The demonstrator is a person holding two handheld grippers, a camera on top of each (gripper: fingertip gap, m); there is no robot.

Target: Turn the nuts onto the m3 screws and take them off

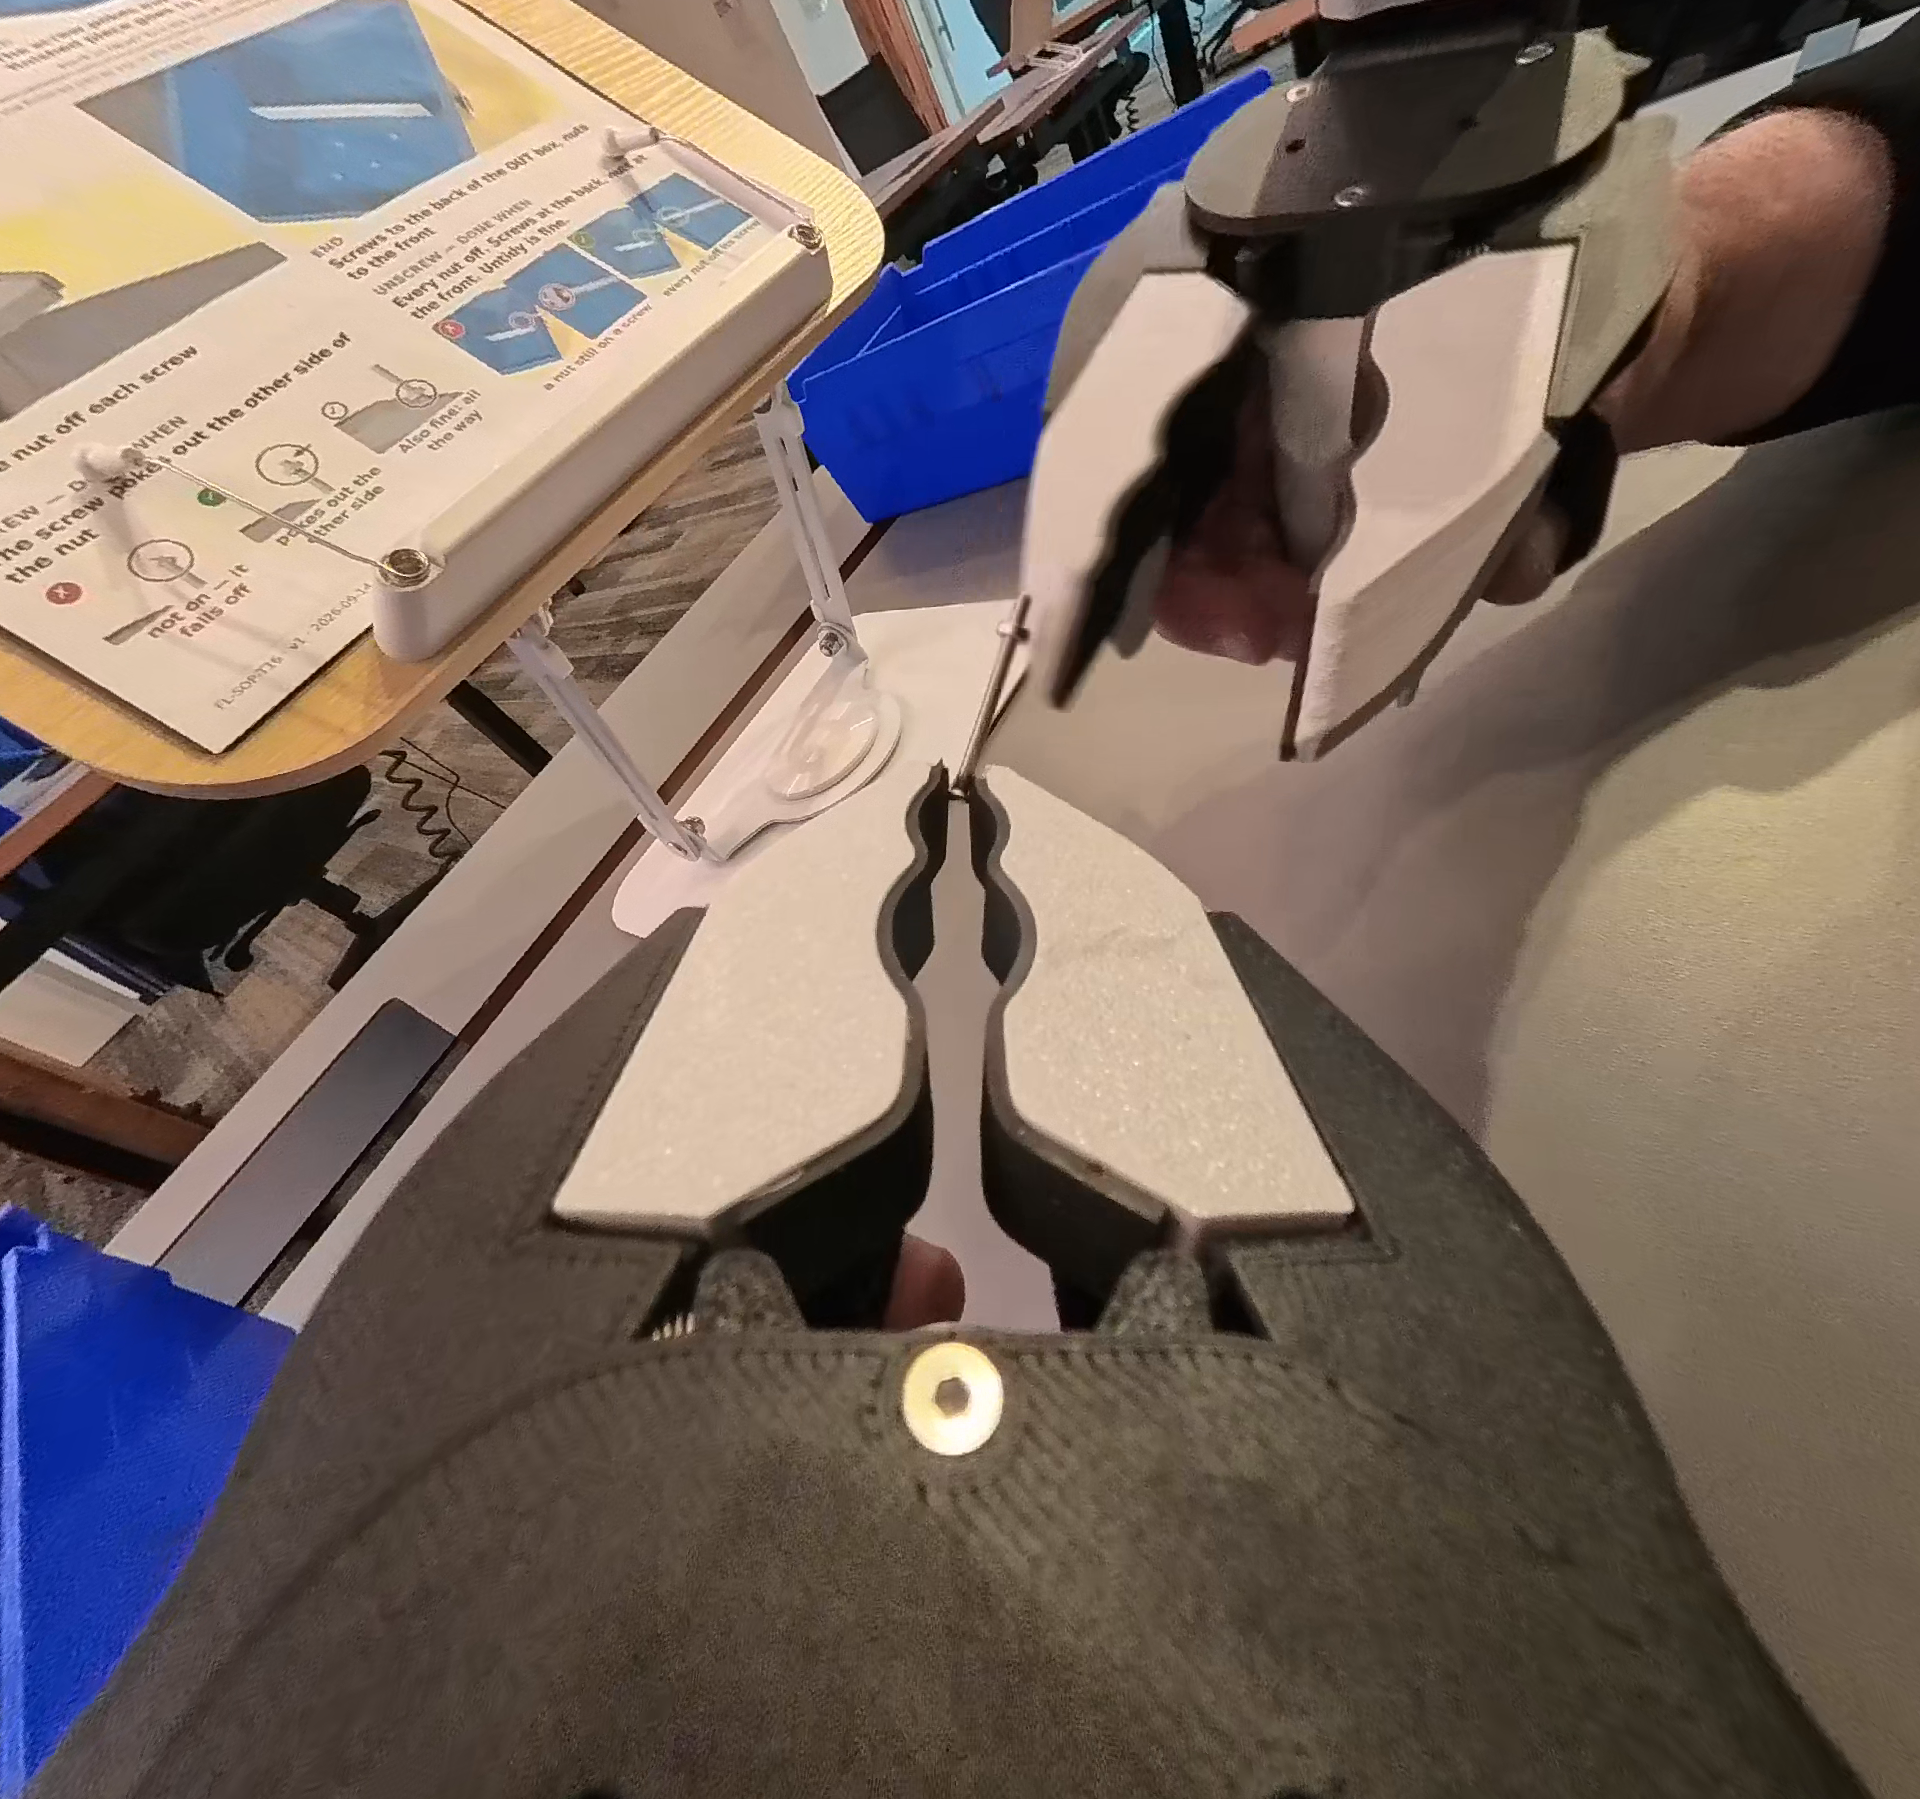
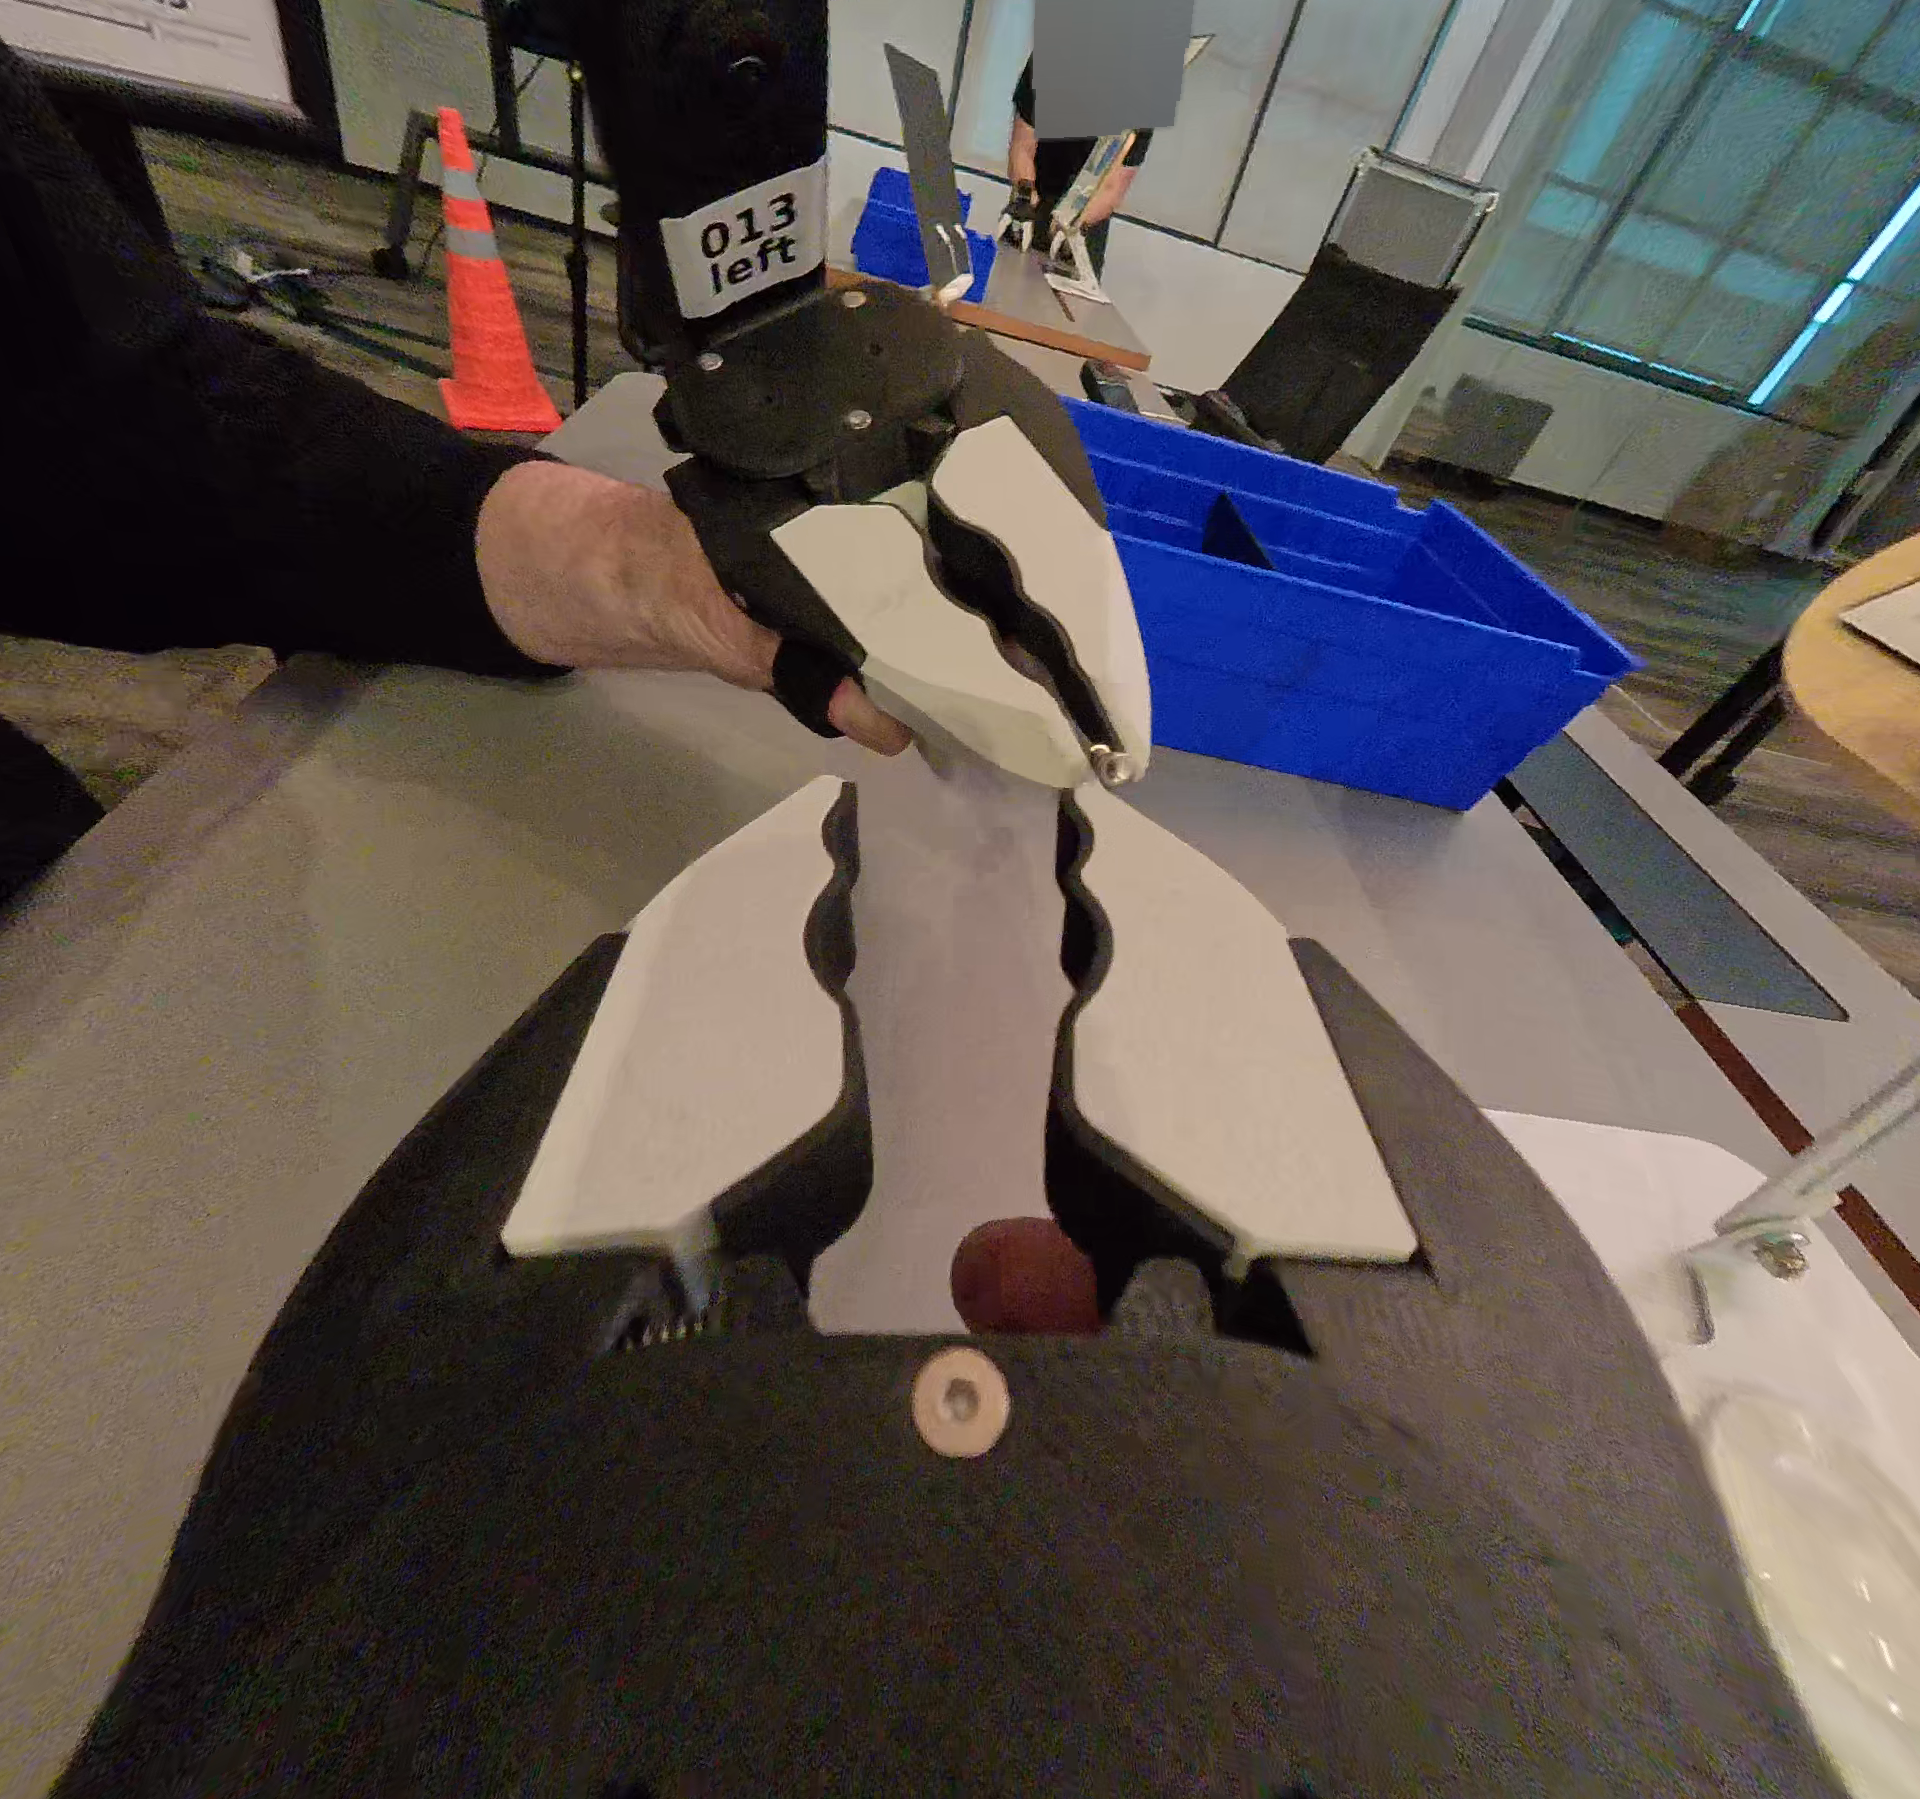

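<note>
My left gripper (image 1: 958, 785) is shut on a thin metal M3 screw (image 1: 987, 700), pinched at its fingertips. The screw sticks out forward and up, and its far end is wider; I cannot tell whether that is the head or a nut. My right gripper (image 2: 954, 804) is open and empty above the grey table (image 2: 312, 918). The right wrist view shows the left gripper (image 2: 1103, 758) with the screw's end (image 2: 1115, 768) just off one right fingertip (image 2: 1081, 819). The left wrist view shows the right gripper (image 1: 1184, 705) open beside the screw's end, not around it.
A blue divided bin (image 2: 1351, 648) stands at the table's far side and also shows in the left wrist view (image 1: 987, 326). An instruction board (image 1: 416, 222) stands on a white-based stand (image 1: 831, 741). An orange cone (image 2: 483, 295) and a person (image 2: 1070, 180) are behind.
</note>
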